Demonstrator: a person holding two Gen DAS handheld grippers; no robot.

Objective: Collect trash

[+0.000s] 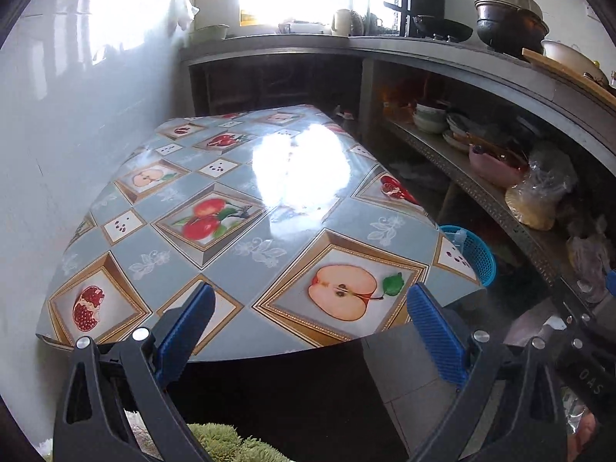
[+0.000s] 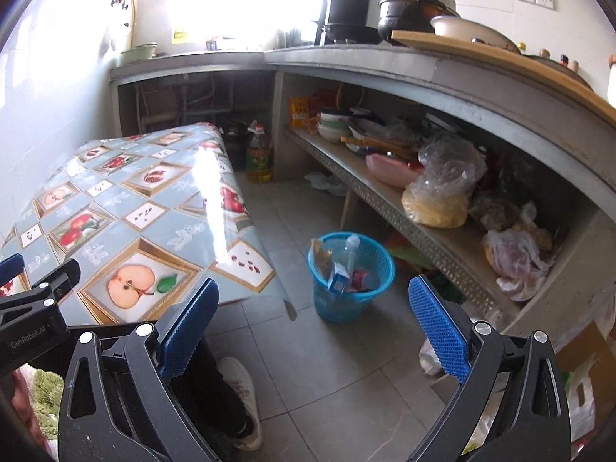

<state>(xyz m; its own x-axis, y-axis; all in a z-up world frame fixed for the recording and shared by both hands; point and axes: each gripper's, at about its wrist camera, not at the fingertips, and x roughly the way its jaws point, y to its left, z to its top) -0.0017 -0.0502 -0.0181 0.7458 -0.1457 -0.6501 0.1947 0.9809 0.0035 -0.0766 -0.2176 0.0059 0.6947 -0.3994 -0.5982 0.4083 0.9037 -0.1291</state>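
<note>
A blue plastic basket [image 2: 351,277] stands on the floor to the right of the table and holds several pieces of trash: a clear bottle, a blue carton, wrappers. Its rim also shows past the table's right corner in the left wrist view [image 1: 475,254]. The table [image 1: 238,208] has a glossy fruit-print cloth with no loose items on it. My left gripper [image 1: 308,331] is open and empty, just above the table's near edge. My right gripper [image 2: 313,331] is open and empty, held over the floor short of the basket. The left gripper also shows at the left edge of the right wrist view [image 2: 38,281].
A concrete counter [image 2: 385,61] runs along the back and right, with pots and a board on top. Its lower shelf [image 2: 404,200] holds bowls, plastic bags and food. An oil bottle [image 2: 258,156] stands on the floor behind the table. My shoe [image 2: 240,392] is on the tiles.
</note>
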